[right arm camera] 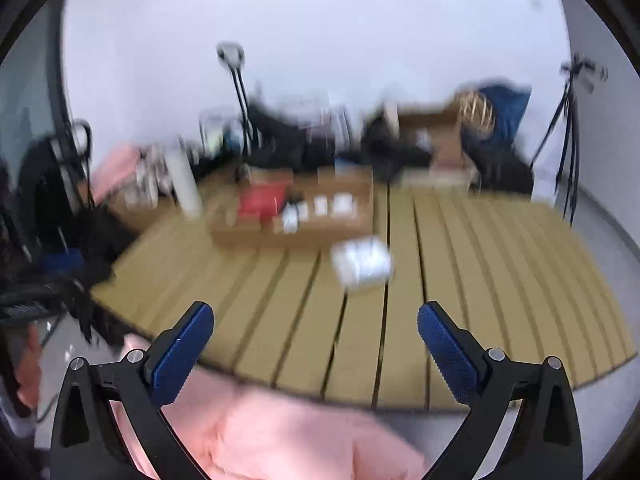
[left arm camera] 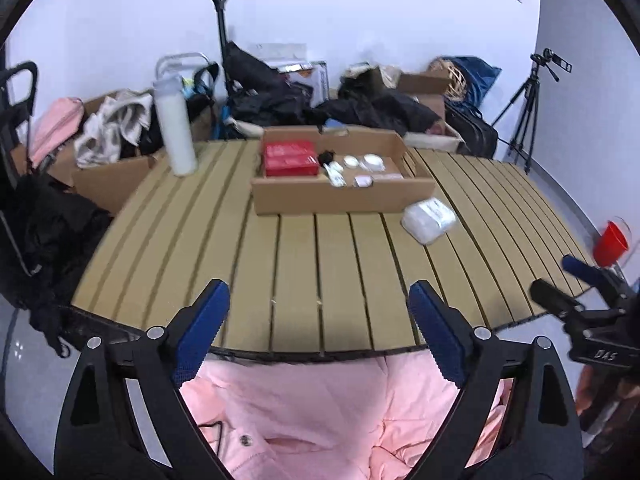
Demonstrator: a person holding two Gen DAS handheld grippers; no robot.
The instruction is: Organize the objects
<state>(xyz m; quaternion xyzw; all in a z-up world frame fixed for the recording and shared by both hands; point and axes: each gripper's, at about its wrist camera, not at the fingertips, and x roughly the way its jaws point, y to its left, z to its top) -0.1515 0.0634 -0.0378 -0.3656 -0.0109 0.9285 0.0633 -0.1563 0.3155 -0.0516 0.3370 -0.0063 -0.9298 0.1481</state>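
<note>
Both grippers, left (left arm camera: 320, 328) and right (right arm camera: 316, 344), gape empty at the table's (left arm camera: 240, 248) near edge; I'd say next grab the white packet (left arm camera: 429, 219) by the cardboard box (left arm camera: 340, 196).

Both handheld grippers look the same: the left gripper (left arm camera: 318, 308) and right gripper (right arm camera: 316, 330) are chunky black plastic linkages with round silver pivot screws, and the finger pads (left arm camera: 204, 332) are textured blue with a toothed edge. One of them has "DAS" in white lettering on its black body. The person's wearing a puffy pink quilted jacket (left arm camera: 320, 420) with snap buttons
</note>
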